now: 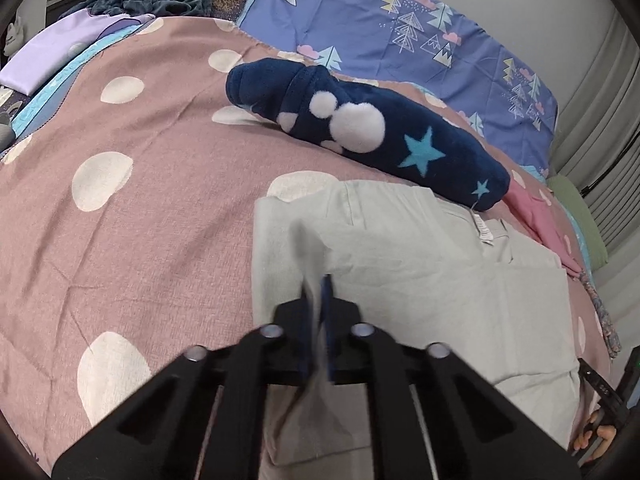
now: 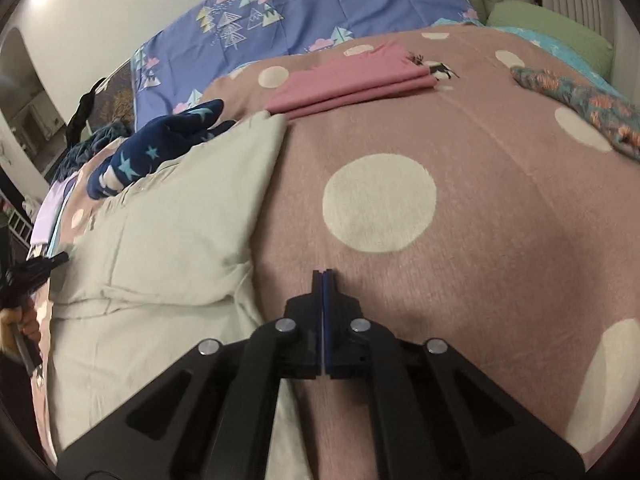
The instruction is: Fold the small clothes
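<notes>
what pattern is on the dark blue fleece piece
Light blue stars and white dots on the navy fleece garment, clearest in the left wrist view.

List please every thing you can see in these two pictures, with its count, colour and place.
garment: 1, pale grey-green, on the bedspread near the camera, one edge pinched in the left gripper
fleece: 1, navy with stars and white pompoms, behind the garment
pink cloth: 1, pink, folded, beyond the garment
patterned cloth: 1, teal and orange, far right of the bedspread
lilac cloth: 1, lilac, far left edge
bedspread: 1, dusty pink with cream dots, under everything
sheet: 1, blue with tree print, at the far side
green pillow: 1, green, far right corner
left gripper: black, shut on the garment
right gripper: black, shut, holds nothing, over the bedspread
</notes>
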A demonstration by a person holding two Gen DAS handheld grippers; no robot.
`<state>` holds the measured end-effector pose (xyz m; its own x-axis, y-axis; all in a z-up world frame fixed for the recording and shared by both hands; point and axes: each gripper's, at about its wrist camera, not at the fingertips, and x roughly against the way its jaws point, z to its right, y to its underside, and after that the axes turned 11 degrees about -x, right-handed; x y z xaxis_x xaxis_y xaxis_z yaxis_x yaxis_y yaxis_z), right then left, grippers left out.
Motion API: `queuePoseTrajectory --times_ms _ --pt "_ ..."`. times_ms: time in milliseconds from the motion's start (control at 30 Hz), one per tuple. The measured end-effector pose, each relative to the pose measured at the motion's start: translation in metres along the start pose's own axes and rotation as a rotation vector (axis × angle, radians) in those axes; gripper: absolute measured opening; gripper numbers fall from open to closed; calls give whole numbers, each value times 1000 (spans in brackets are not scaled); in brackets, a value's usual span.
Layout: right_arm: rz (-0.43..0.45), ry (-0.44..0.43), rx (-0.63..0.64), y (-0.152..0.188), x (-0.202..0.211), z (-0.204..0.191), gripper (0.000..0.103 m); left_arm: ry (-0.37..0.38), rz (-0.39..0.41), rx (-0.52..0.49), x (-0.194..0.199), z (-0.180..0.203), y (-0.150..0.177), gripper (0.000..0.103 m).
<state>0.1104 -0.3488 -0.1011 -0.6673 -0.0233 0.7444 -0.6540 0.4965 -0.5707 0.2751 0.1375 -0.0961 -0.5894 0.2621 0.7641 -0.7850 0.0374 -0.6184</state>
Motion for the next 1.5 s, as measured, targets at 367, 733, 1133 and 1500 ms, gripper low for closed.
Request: queuePoseTrajectory --times_ms 367,733,1133,1500 --pt "-10 -3 109 10 -7 -36 34 -175 57 -92 10 -2 12 24" --pt "-80 -107 -97 -68 -60 -43 62 127 70 -322 30 110 44 39" --pt "1 49 -47 -110 -101 -48 2 33 9 -377 -12 134 65 48" --pt "-31 -184 114 -39 -21 -70 5 19 20 -374 -5 138 64 49"
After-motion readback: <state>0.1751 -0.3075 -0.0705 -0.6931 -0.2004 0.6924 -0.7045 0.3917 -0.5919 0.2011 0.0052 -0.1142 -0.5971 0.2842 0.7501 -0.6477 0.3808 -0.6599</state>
